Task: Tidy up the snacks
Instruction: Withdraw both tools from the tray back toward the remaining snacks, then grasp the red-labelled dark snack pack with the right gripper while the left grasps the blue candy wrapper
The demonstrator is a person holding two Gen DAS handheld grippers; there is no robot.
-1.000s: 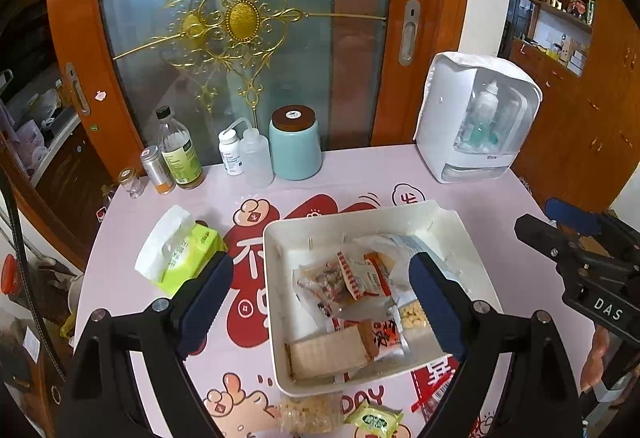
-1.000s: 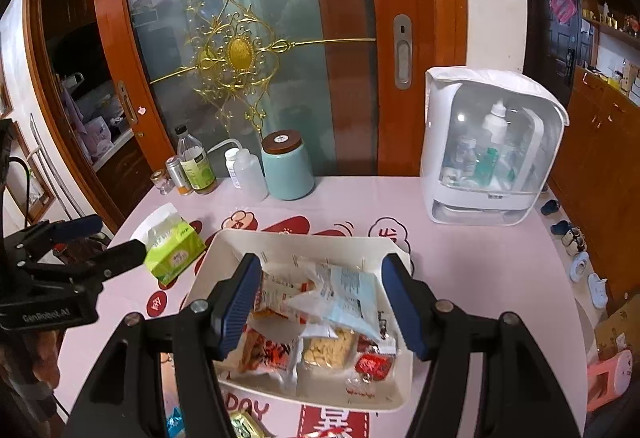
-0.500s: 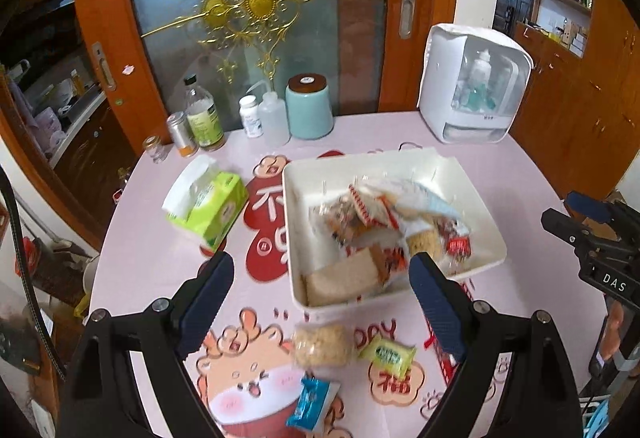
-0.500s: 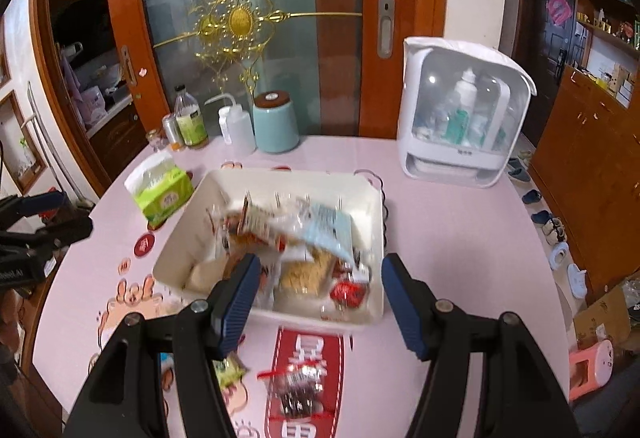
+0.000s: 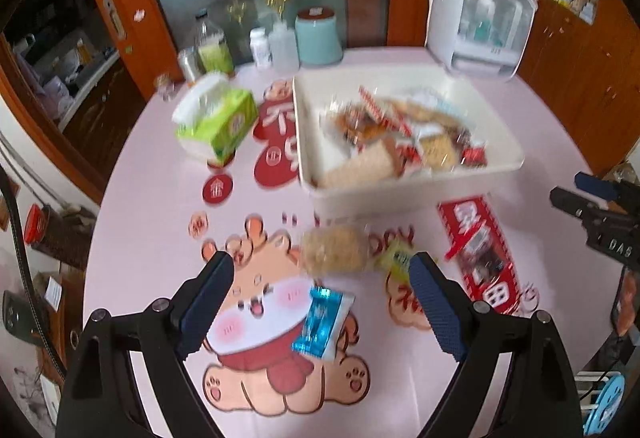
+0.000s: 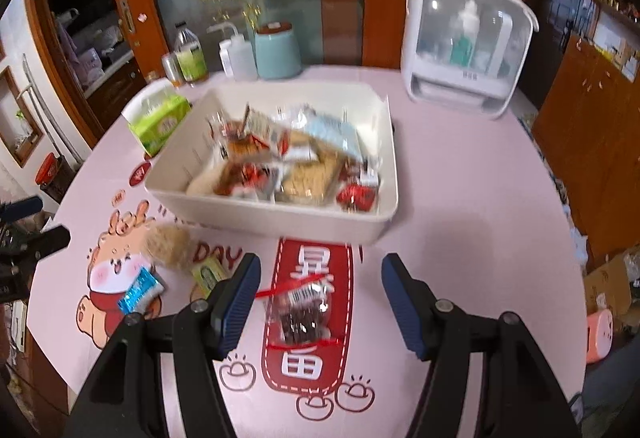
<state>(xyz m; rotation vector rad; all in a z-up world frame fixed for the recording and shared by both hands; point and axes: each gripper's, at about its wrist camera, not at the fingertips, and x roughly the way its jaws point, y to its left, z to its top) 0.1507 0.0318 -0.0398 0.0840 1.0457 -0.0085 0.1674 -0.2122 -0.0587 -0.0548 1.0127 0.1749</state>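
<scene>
Jaws of the left gripper (image 5: 320, 302) stand wide with nothing between the pads, above a blue packet (image 5: 323, 323) lying on the pink tablecloth (image 5: 160, 222); a beige rice cake (image 5: 334, 250) and a small green packet (image 5: 394, 260) lie just beyond it. The right gripper (image 6: 316, 300) is likewise parted and empty, hovering over a clear bag of dark snacks (image 6: 302, 314) on a red printed banner. Behind these loose pieces sits the white bin (image 6: 280, 216), heaped with wrapped snacks. Left of the bin lies a green tissue pack (image 5: 218, 122); bottles and a teal jar (image 5: 318, 36) line the far edge, and a white cabinet (image 6: 466, 42) stands at the right rear
</scene>
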